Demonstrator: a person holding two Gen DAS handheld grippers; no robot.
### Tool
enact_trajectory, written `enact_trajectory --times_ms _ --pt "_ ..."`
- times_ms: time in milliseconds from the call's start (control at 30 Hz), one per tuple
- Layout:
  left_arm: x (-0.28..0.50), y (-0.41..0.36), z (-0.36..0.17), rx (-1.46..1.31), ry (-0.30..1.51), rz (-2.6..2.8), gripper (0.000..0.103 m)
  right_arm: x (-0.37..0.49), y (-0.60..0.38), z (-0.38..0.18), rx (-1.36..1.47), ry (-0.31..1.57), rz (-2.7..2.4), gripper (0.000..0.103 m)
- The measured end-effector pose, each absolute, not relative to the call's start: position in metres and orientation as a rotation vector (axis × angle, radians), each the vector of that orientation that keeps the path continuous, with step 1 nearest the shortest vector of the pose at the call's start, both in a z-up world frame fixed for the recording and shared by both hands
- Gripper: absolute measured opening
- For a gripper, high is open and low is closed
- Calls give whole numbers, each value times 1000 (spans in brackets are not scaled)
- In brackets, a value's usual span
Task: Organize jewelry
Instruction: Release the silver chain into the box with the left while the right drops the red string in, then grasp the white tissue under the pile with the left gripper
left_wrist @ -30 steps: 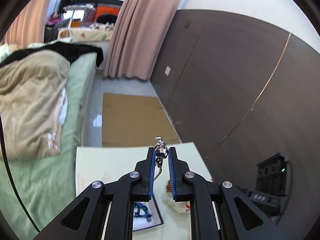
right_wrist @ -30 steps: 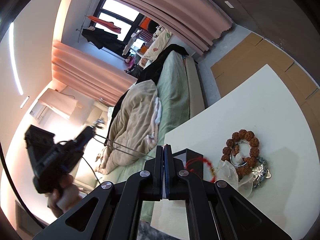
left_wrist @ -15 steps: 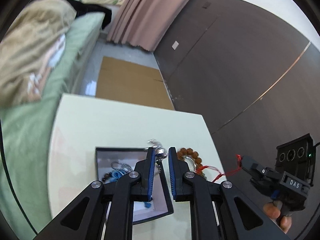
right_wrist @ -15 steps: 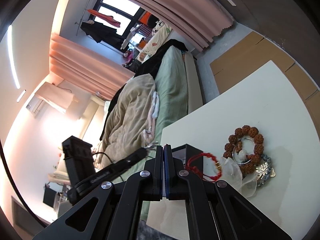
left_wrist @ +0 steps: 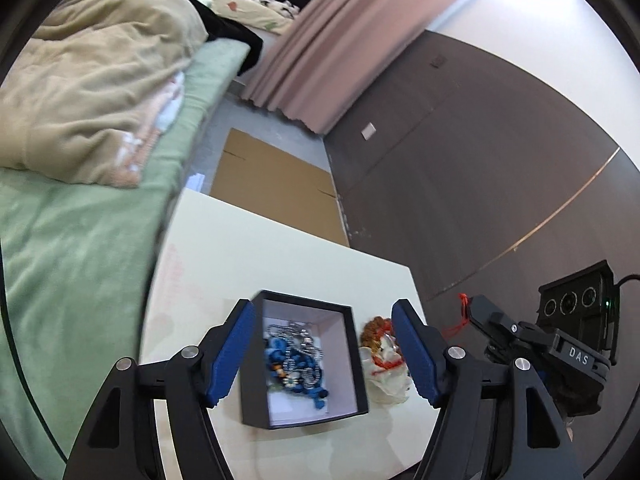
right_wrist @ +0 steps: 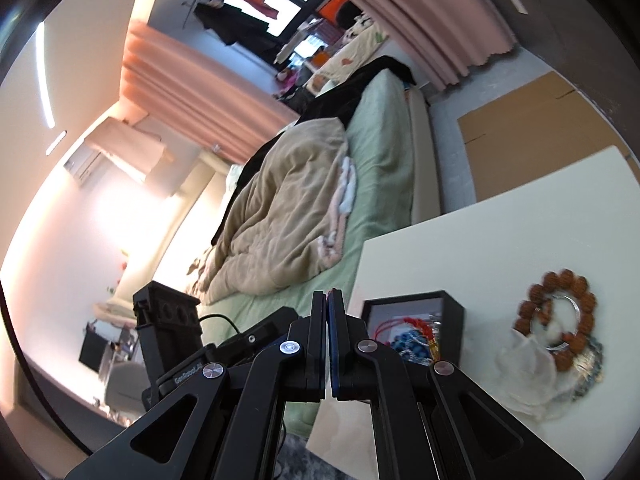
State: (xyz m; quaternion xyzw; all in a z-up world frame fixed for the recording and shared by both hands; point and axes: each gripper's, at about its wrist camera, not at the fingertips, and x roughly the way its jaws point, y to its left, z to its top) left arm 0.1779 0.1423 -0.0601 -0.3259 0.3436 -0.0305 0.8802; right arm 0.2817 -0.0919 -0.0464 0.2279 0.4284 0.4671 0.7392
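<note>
Black box (left_wrist: 352,364) on white table (left_wrist: 256,264), holding blue beads (left_wrist: 294,364). Left gripper (left_wrist: 324,354) above, jaws wide apart. Right gripper (right_wrist: 329,300) at three o'clock, jaws pinching red cord (right_wrist: 412,324).

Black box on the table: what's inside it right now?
The black box holds a tangled heap of jewelry: blue beads and silver chain on a white lining. The right wrist view also shows red cord there. Pieces underneath the heap are hidden.

Black box (left_wrist: 356,364) holds blue beads (left_wrist: 298,362); brown bead bracelet (right_wrist: 560,316) on white table (left_wrist: 256,264).
</note>
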Motion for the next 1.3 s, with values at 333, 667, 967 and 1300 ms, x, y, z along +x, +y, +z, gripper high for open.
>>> enact_trajectory --times_ms 333,667,967,1300 --pt "159 158 -60 -684 707 -13 71 290 -57 -59 388 992 999 3" --pt "167 144 -63 -659 742 -15 71 300 -65 -81 373 1042 895 69" --pt "182 104 -58 -574 764 -82 71 284 -133 -67 448 970 792 69" --pt "200 44 -56 -469 834 -180 71 270 -194 -77 499 966 670 71"
